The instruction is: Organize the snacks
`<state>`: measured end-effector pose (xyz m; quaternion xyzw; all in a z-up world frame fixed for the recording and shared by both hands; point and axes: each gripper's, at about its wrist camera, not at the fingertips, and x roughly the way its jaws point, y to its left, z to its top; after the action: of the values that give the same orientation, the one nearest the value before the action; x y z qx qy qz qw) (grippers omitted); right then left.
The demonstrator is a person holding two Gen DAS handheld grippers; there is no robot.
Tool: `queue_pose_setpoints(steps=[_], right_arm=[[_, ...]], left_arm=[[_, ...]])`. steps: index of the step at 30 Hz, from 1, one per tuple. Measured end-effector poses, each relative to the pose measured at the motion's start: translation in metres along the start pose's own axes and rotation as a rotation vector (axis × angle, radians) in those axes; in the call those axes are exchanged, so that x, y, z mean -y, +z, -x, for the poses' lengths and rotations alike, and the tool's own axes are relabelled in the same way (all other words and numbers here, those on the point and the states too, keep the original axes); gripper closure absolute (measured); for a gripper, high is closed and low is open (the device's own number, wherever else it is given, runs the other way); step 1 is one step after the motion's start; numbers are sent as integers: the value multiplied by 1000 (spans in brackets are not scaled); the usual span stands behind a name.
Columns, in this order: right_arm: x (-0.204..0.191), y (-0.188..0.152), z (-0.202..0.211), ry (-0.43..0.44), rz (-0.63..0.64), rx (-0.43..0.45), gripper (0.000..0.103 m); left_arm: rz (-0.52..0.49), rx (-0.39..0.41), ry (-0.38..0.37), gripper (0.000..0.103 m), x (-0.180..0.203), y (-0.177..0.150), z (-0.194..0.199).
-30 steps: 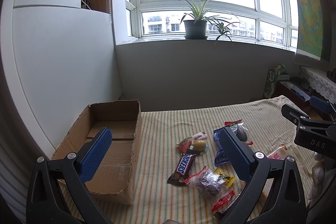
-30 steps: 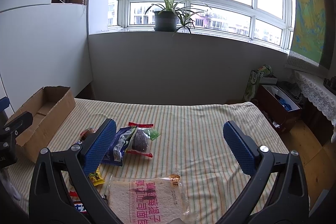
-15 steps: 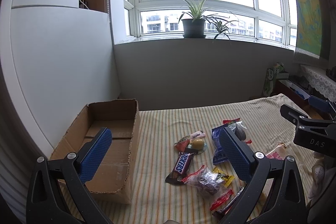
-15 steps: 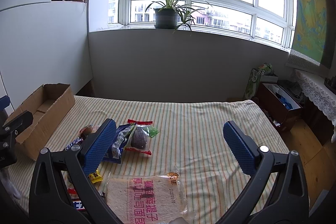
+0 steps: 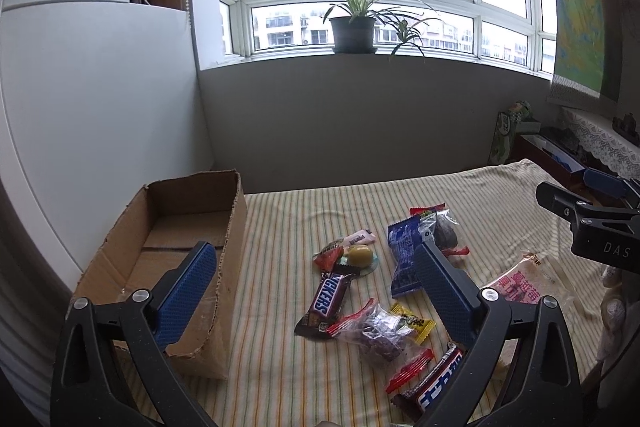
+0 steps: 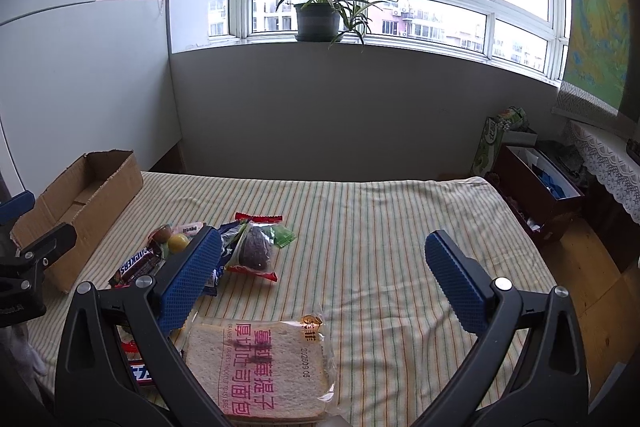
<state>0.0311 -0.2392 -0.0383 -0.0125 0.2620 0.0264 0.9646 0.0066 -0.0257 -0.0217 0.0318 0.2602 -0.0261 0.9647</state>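
A bright room with a wide window, a potted plant point(image 6: 318, 17) on the sill, and below it a bed under a striped cover point(image 6: 380, 223). Over on the left edge of the bed sits an open cardboard box point(image 5: 176, 247), looking empty as far as the view reaches inside. The snacks lie scattered mid-bed: a Snickers bar point(image 5: 326, 297) flat on the cover, a small yellow candy point(image 5: 359, 254) just beyond it, a blue packet point(image 5: 404, 259) to its right, and a clear bag of dark pieces point(image 5: 378, 333) nearest the left camera. A red-edged packet with something dark inside point(image 6: 256, 247) rests against the blue one. Close to the right camera lies a bagged slice of bread point(image 6: 260, 367) with pink lettering.

The left gripper point(image 5: 312, 287) hovers above the bed between box and snack pile, jaws wide, nothing between them. The right gripper point(image 6: 324, 279) hangs over the bread, jaws equally wide and empty. Another wrapper at the lower edge is partly hidden, so hard to read.
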Motion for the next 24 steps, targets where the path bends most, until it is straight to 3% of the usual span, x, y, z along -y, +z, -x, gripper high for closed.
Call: queue_pose_setpoints(steps=[7,16,19,24], right_arm=[[15,-10,-10,57,-26,-71,1],[48,-37,-18,232,-166,-231,19],[55,-45,-15,293,-202,-272,31],[53,-55,-12,330,-185,-311,34]], left_arm=[[-5,-69,-90,10,14,-10,-10],[39,-242,-324,26,40,-33,-25],[57,-281,-382,30,47,-38,-27],[46,-324,-450,36,61,-44,-24]])
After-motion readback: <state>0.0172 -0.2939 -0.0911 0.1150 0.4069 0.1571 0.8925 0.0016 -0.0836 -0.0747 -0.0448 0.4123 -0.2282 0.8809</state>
